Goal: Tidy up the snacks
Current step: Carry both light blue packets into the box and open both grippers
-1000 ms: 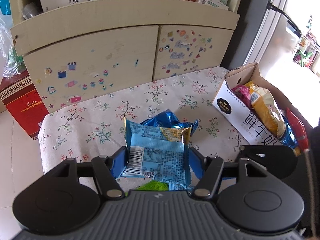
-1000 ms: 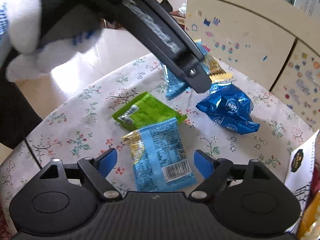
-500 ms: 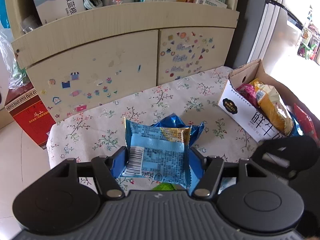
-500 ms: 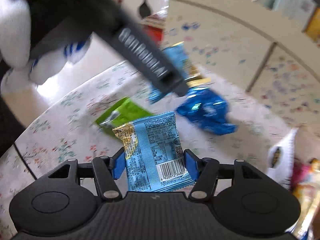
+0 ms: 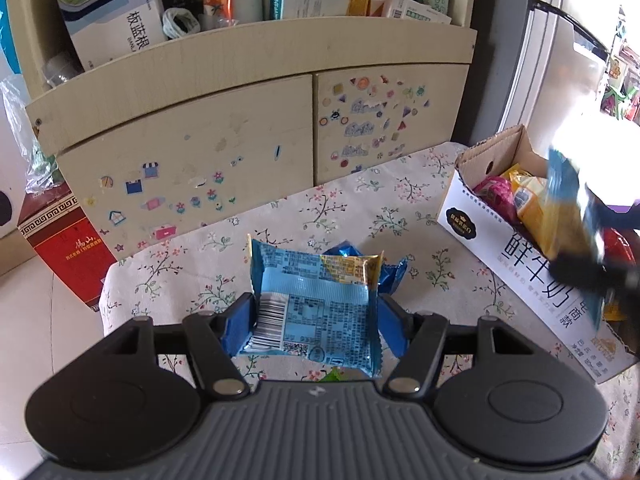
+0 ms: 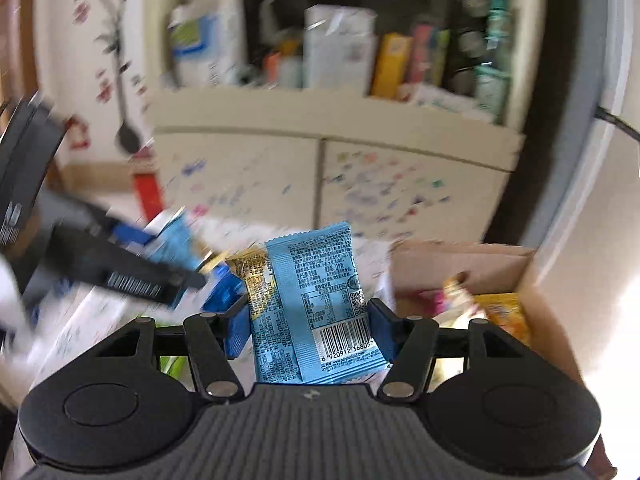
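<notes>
1. the left hand-held gripper [image 5: 316,320] was clenched on a light blue snack packet [image 5: 314,300], its blue pads pressed against the packet's two side edges, barcode side up, above the tabletop [image 5: 192,264].
2. the right hand-held gripper [image 6: 306,322] was grasping a second light blue packet [image 6: 312,304] the same way; its jaws had just been closing, and the packet sat between the pads with its barcode toward the camera.
3. just under the left packet, a sliver of a green packet [image 5: 334,377] showed on the flowered cloth.
4. just behind the left packet, a dark blue crinkled packet [image 5: 390,276] lay on the tabletop.
5. to the right stood an open cardboard box [image 5: 532,276] with white printed sides, holding pink and yellow snack bags [image 5: 524,200].
6. in the left view the right hand-held gripper and its packet appeared blurred over that box; in the right view the box [image 6: 532,292] lay just ahead and to the right of the held packet.
7. beyond the tabletop stood a pale wooden cabinet [image 5: 224,148] with small stickers on its doors.
8. a red box [image 5: 64,248] stood on the floor at its left.
9. the shelf [image 5: 256,36] on top of the cabinet was crowded with boxes and bottles.
</notes>
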